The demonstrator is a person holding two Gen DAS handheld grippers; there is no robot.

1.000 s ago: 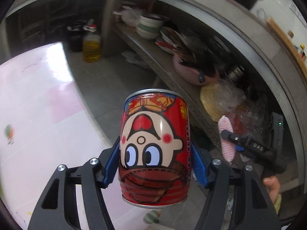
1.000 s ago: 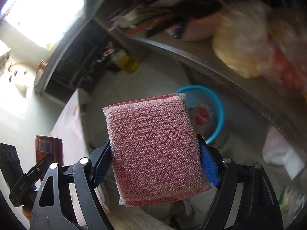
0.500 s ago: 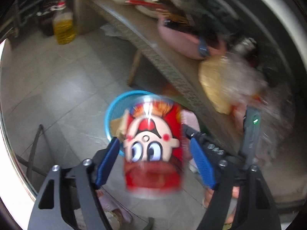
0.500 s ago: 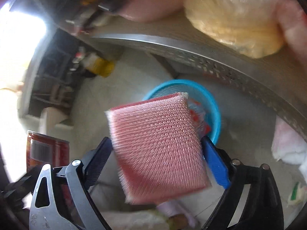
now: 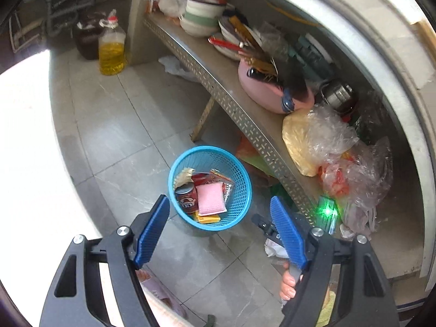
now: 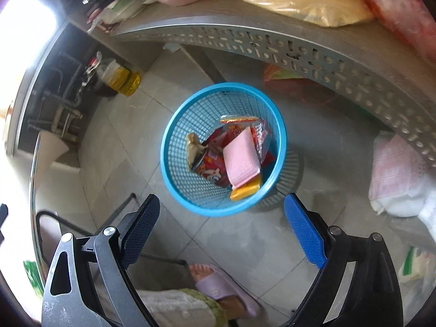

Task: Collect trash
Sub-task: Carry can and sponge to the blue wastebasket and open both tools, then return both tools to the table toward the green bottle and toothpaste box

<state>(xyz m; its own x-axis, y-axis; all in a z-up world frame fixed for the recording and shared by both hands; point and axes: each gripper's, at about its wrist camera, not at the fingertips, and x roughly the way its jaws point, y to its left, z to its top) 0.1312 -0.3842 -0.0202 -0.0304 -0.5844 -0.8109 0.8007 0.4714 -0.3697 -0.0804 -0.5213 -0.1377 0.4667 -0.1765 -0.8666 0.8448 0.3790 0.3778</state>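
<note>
Both grippers hang over a blue basket (image 5: 239, 196) on the grey tile floor (image 5: 122, 125), pointing steeply down. Left gripper (image 5: 220, 234) is released, blue pads wide apart, nothing btwn them. Right gripper (image 6: 222, 231) is also spread wide w/ nothing btwn its pads; in the left view a bit of it shows at lower right w/ a green light and a hand (image 5: 288, 286) under it.

Trash sits inside the basket: a red can (image 5: 186, 197) lies on the left side, a pink sponge (image 5: 209, 199) lies just right of it, touching it, partly over red snack wrappers (image 5: 227, 186). A yellow packet (image 5: 208, 219) pokes out at the near edge under the sponge. A crumpled tan wrapper (image 5: 184, 175) is at the far left inside. In the right view: same can (image 6: 211, 167), sponge (image 6: 242, 155) tilted across the middle, yellow packet (image 6: 245, 190) at its near end.

Basket stands just beside a perforated metal shelf (image 5: 245, 117) running far left to near right. On the shelf: stacked bowls (image 5: 201, 16), a pink pot (image 5: 269, 90), clear plastic bags (image 5: 335, 141). An oil bottle (image 5: 111, 51) stands on the floor at far left, well apart from the basket. A foot in a lilac slipper (image 6: 223, 286) is near the bottom of the right view.
</note>
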